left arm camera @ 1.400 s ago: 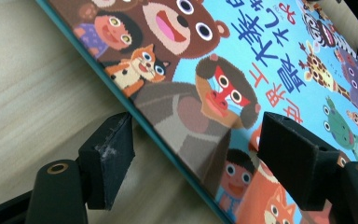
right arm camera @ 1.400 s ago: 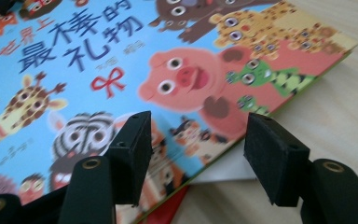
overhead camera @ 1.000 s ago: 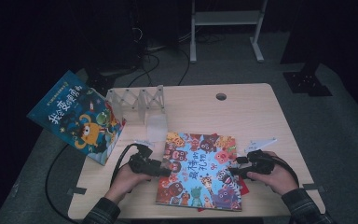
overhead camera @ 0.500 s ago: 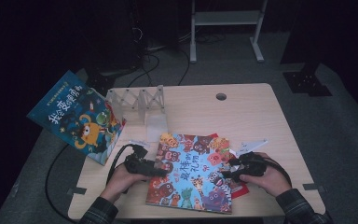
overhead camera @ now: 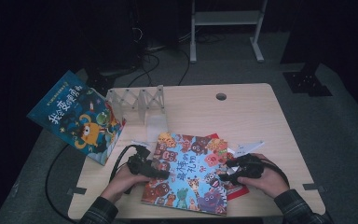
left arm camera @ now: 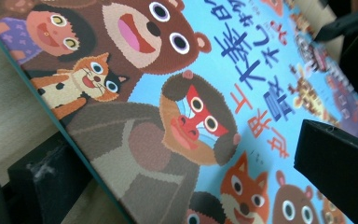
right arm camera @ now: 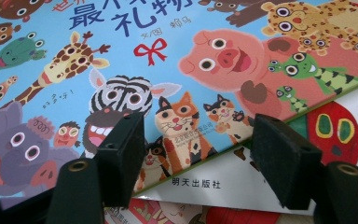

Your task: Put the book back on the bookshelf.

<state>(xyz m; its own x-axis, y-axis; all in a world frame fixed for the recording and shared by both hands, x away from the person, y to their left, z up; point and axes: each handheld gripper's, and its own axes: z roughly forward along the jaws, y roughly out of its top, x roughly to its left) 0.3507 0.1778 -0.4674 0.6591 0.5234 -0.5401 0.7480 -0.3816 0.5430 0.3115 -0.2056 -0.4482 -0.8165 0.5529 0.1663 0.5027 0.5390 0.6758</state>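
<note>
Currently the animal picture book [overhead camera: 189, 172] lies in the lower centre of the high view, on the wooden table [overhead camera: 251, 116], partly covering a second book with a red and white cover [overhead camera: 235, 189] that sticks out at its right edge. Left gripper [overhead camera: 156, 172] sits at the book's left edge, in the lower left of the frame; in the left gripper view one black jaw is under the cover edge and the other over it, so the jaws straddle the book, but actual contact cannot be told. Right gripper [overhead camera: 223, 175] sits at the book's right edge; in the right gripper view its jaws stand apart, both above the cover near the zebra and cats, gripping nothing. Same view shows the animal book's edge overlapping the white page of the lower book. Upper left of the high view: a blue book [overhead camera: 77, 116] leans off the table's left side, next to a white folding rack [overhead camera: 137, 100].
</note>
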